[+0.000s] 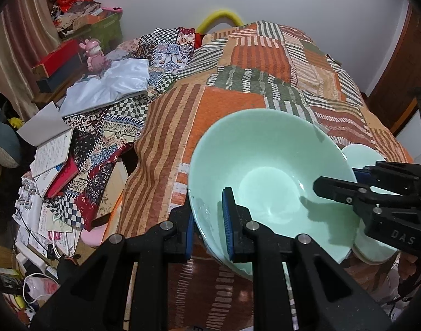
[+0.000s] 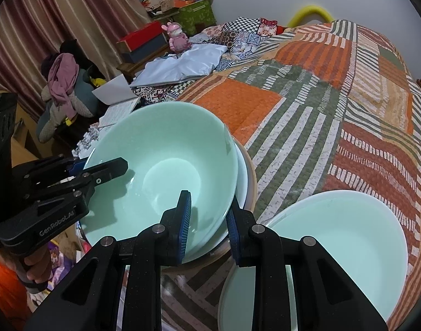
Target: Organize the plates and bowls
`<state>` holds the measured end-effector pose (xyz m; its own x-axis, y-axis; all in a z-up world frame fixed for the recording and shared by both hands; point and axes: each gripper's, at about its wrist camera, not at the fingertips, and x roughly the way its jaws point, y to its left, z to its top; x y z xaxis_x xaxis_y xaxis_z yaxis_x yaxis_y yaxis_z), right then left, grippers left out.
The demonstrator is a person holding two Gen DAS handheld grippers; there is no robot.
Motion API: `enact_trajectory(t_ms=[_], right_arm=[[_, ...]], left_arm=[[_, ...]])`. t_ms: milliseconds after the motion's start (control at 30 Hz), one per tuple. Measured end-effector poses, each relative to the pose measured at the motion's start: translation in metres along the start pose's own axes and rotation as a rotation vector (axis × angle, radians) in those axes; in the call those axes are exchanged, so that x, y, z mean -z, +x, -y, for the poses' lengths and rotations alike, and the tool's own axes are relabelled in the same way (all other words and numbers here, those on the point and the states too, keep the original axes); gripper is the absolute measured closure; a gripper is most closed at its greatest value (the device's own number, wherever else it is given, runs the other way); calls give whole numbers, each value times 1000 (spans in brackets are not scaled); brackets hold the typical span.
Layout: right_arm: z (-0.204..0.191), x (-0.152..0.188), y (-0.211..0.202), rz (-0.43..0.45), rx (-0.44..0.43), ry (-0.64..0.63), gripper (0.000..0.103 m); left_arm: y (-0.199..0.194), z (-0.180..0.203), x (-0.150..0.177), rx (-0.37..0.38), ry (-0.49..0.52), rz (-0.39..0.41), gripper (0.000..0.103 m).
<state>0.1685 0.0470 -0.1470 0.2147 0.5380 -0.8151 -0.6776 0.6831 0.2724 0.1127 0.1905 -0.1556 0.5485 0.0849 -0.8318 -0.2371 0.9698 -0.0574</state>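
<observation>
Trouble could come from the two grips on the big round mint-green bowl point(image 1: 268, 182). The left gripper point(image 1: 209, 222) is pinched tight on the bowl's rim on one side, with one blue pad inside and one outside. The right gripper point(image 2: 207, 227) is pinched tight on the rim on the other side in the same way. Both hold only a thin bit of smooth, shiny wall, so I think the bowl could slip out if one hand tugs harder than the other.

The bowl sits tipped over a stack of pale dishes point(image 2: 245, 171) below it; I cannot tell if it rests fully on them. If it goes down crooked, it may knock the stack or sit wobbly. A hard bump could chip it.

A flat mint-green plate point(image 2: 345, 237) lies just beside the stack, near the right gripper. A wide swing that way could hit it.

The table has a striped orange, green and brown patchwork cloth point(image 1: 260, 63) on it. The stack is close to the near edge, and beyond the left side lie books and papers point(image 1: 52, 160) lower down. So a push toward the near or left side is risky. The far part of the cloth has lots of open room.
</observation>
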Motion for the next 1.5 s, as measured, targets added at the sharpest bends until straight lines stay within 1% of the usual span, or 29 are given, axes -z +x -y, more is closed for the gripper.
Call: enact_trajectory(t_ms=[33, 267, 333, 400, 467, 533, 600, 667, 733, 767, 833, 867, 967, 1267, 1500], right_arm=[[1, 0, 0, -1, 0, 3, 79], [5, 0, -3, 3, -17, 19, 79], [6, 0, -7, 11, 2, 20, 77], [5, 1, -11, 21, 7, 5, 76], [5, 2, -12, 18, 7, -1, 76], [5, 2, -12, 17, 9, -4, 76], [5, 3, -14, 22, 10, -6, 76], [4, 3, -17, 30, 3, -8, 74], [4, 3, -20, 37, 1, -15, 67], [3, 3, -21, 44, 7, -17, 64], [2, 3, -23, 65, 23, -24, 48], [2, 3, -24, 73, 28, -27, 46], [3, 3, -20, 69, 31, -30, 46], [11, 7, 2, 3, -18, 20, 46], [3, 8, 15, -17, 4, -15, 43]], left_arm=[[2, -1, 0, 3, 0, -11, 86], [2, 0, 1, -12, 5, -3, 85], [1, 0, 0, -18, 5, 6, 85], [-3, -2, -2, -17, 6, 19, 85], [-6, -2, -4, -16, 5, 26, 83], [-9, -1, -5, -14, 7, 33, 75], [-14, 1, -5, -12, 10, 47, 72], [-19, 1, -3, -5, 11, 55, 66], [-22, 2, -1, 2, 9, 62, 50], [-23, 2, 0, 7, 9, 64, 48], [-24, 2, 4, 14, 14, 60, 48], [-23, 3, 5, 17, 13, 56, 48], [-16, 2, 11, 41, -3, 27, 47], [4, -3, 22, 102, -65, -28, 47], [14, -9, 26, 153, -122, -44, 47]])
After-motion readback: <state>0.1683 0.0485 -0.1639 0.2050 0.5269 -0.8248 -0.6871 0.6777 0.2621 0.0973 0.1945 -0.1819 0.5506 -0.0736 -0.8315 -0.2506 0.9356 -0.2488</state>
